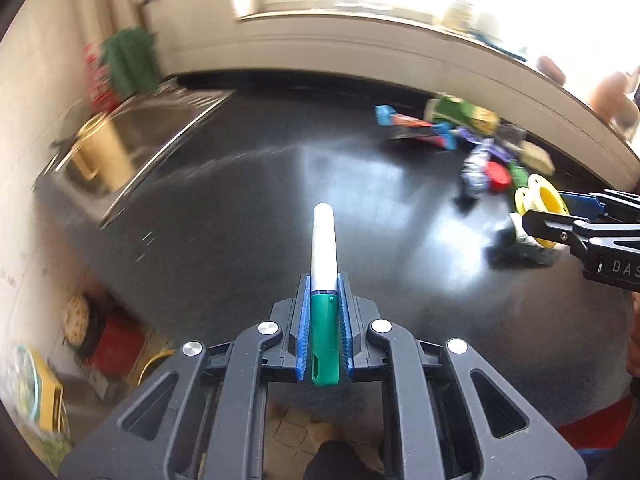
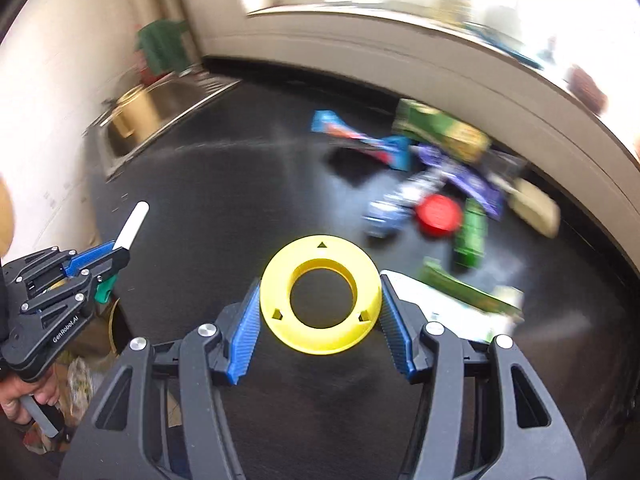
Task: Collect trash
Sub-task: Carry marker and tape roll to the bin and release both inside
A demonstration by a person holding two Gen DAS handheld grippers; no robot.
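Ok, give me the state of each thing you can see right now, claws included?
left claw: shut on the marker
marker: held, green cap toward the camera
right claw: shut on the yellow ring
yellow ring: held between the pads, above the counter
red lid: lying among the wrappers
wrappers: heaped on the dark counter

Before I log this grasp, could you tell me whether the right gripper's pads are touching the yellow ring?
Touching. The right wrist view shows both blue pads pressed against opposite sides of the yellow ring, which the right gripper holds above the dark counter.
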